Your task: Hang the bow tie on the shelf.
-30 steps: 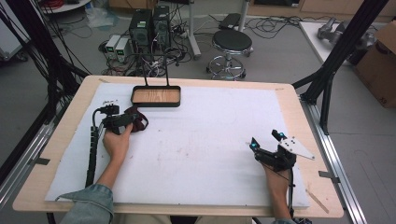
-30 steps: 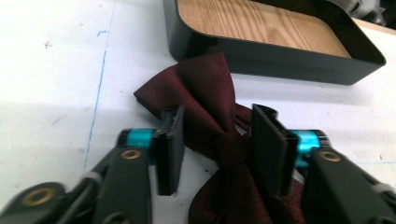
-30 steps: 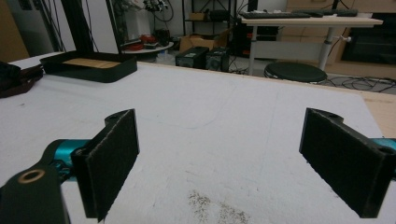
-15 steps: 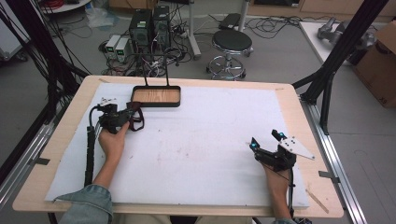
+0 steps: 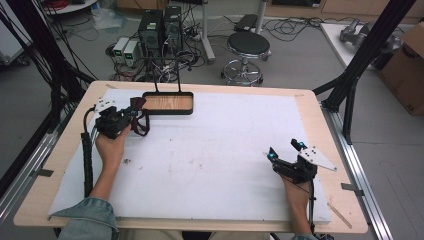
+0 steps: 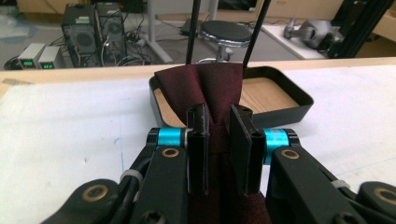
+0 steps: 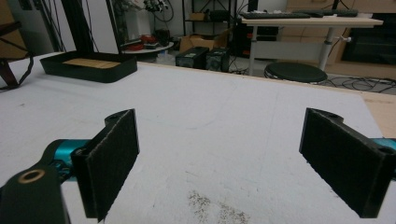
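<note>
My left gripper [image 5: 131, 116] is shut on a dark red bow tie [image 5: 140, 120] with a thin strap, held just above the white mat near the back left. In the left gripper view the jaws [image 6: 218, 122] pinch the cloth's middle, and its wide end [image 6: 205, 84] fans out toward a black tray [image 6: 292, 111] with a wooden floor. The tray [image 5: 167, 113] stands right behind the tie at the mat's far edge. My right gripper [image 5: 283, 150] rests open on the mat at the front right, with nothing between its pads [image 7: 114, 158].
The white foam mat [image 5: 215, 150] covers most of the wooden table. Two thin black rods [image 5: 177, 75] rise behind the tray. A stool [image 5: 247, 47] and computer boxes [image 5: 160, 27] stand on the floor beyond the table's far edge. A dark smudge [image 7: 210, 207] marks the mat.
My left gripper has carried the bow tie a little farther back, closer to the tray's left end. The right gripper has stayed where it was.
</note>
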